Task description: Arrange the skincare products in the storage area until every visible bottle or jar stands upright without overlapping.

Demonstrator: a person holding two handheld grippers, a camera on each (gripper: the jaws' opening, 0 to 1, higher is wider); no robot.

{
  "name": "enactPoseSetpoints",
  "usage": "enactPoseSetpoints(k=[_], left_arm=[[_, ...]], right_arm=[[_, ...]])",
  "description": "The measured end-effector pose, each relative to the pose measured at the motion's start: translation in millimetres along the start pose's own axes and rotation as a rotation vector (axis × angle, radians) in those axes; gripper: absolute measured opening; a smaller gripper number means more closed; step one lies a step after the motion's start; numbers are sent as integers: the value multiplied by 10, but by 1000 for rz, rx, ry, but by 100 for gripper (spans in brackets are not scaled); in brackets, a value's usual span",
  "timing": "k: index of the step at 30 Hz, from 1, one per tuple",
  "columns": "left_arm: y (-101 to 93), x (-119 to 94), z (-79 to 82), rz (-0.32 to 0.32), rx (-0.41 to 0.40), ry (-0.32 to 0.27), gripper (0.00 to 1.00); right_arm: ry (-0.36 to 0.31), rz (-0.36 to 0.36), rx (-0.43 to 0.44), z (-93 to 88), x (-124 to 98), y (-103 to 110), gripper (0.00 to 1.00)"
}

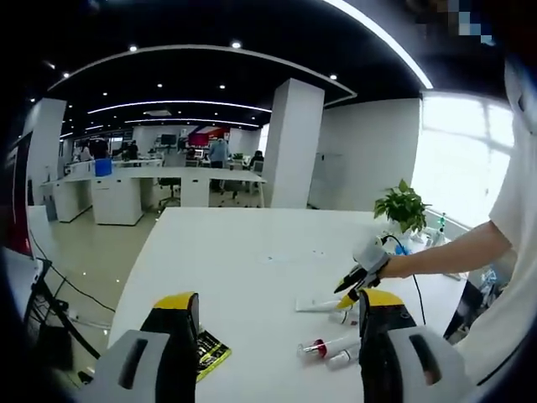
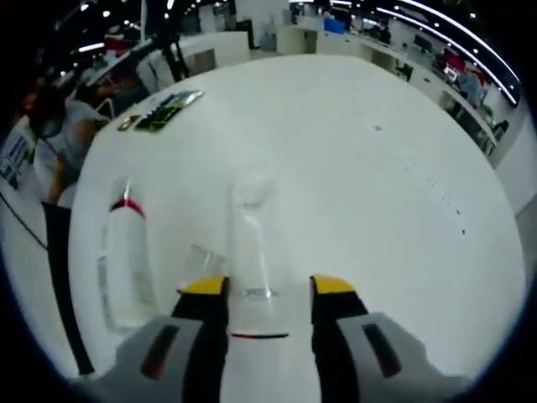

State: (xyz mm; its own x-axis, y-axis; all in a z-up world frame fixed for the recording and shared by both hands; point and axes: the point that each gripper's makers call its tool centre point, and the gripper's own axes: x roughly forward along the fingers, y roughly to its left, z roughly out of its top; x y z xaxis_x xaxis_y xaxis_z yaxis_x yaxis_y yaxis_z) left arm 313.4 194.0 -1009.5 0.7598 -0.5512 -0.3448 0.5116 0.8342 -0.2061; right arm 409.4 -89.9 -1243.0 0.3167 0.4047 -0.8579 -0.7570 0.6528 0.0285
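Several white skincare tubes lie flat on the white table (image 1: 235, 252). One white tube (image 1: 319, 306) lies under my right gripper (image 1: 352, 284), which a person's hand brings in from the right. A tube with a red band (image 1: 325, 345) and two smaller ones lie nearer. In the right gripper view a pale tube (image 2: 249, 239) lies lengthwise between the jaws of my right gripper (image 2: 268, 287), close to the left jaw with a gap on the right. The red-banded tube (image 2: 126, 256) lies to its left. My left gripper (image 1: 277, 311) is wide open above the table with nothing between its fingers.
A green and black packet (image 1: 211, 353) lies near the table's front edge, seen far off as the packet (image 2: 168, 109). A potted plant (image 1: 403, 206) stands at the far right corner. A person (image 2: 50, 126) is beside the table. Office desks stand behind.
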Motion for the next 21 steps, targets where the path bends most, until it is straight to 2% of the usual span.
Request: enactPoseSetpoints(k=[9, 13, 16, 21], left_arm=[[69, -75, -15, 35, -10, 0, 80], [71, -80, -13, 39, -14, -4, 80], [65, -82, -35, 40, -14, 1, 79], [52, -90, -70, 40, -25, 1, 79]], right_arm=[[41, 34, 9, -44, 172, -35, 36], [53, 25, -6, -35, 168, -35, 34], [66, -9, -54, -44, 194, -85, 31], [58, -8, -56, -50, 200, -70, 29]])
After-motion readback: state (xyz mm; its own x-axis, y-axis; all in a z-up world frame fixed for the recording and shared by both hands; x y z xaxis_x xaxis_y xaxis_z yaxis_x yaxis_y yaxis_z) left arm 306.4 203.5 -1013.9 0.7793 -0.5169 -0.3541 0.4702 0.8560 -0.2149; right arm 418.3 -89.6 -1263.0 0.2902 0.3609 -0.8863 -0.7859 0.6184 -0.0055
